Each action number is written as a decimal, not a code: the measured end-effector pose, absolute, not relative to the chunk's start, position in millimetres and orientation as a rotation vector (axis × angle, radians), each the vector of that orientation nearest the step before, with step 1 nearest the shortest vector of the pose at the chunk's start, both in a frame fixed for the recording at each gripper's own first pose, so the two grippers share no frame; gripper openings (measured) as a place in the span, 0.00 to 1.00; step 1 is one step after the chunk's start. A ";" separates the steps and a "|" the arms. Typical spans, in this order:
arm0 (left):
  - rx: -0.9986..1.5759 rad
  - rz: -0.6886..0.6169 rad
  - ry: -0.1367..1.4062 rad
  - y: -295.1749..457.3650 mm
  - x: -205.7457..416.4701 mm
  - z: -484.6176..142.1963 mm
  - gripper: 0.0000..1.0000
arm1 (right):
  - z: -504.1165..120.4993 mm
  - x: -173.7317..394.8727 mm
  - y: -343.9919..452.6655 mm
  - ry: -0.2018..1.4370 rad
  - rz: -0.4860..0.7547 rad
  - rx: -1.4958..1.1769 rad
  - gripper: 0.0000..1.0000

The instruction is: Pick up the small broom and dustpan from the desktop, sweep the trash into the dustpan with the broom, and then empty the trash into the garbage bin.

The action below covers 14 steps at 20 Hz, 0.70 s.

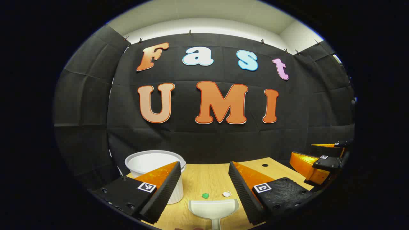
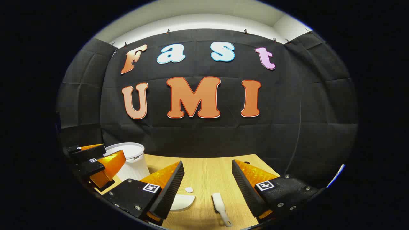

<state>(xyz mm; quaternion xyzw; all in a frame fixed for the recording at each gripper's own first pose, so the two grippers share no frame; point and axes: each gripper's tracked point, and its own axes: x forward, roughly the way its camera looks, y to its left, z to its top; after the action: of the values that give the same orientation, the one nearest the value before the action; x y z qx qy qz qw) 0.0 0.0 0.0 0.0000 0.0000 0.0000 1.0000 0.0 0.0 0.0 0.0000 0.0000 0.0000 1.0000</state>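
Note:
A white dustpan [image 1: 213,209] lies on the wooden desktop [image 1: 207,179], its mouth facing away and its handle toward me, between the fingers of my open left gripper [image 1: 204,191], which hovers above it. Just beyond its lip lie a green scrap [image 1: 205,195] and a white crumpled scrap [image 1: 227,194]. A white garbage bin [image 1: 156,172] stands at the left rear. In the right gripper view, a small white broom [image 2: 221,204] lies on the desk between the fingers of my open right gripper [image 2: 207,191]. The dustpan's edge [image 2: 182,202] and the white scrap [image 2: 189,189] sit to its left, the bin [image 2: 129,159] farther left.
Each view catches the other gripper at its edge: the right one [image 1: 319,166] at the right side, the left one [image 2: 96,163] beside the bin. A small dark hole [image 1: 265,165] marks the desktop near its back right. The desk ends at the black cloth wall.

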 end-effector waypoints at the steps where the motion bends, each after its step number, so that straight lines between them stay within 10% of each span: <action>1: -0.003 0.001 0.003 -1.4 -0.8 -1.9 0.95 | 0.1 -0.1 -0.2 0.002 0.003 0.000 0.93; 14: -0.004 0.003 -0.004 -1.5 2.3 -3.6 0.95 | -1.8 -3.4 -14.4 0.008 -0.028 0.005 0.93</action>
<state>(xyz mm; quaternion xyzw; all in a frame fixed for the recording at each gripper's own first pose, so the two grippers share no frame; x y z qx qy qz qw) 2.3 -1.5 -3.6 -0.0018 -0.0019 0.0017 1.0000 -3.4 -14.4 -1.8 0.0027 0.0040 -0.0140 0.9999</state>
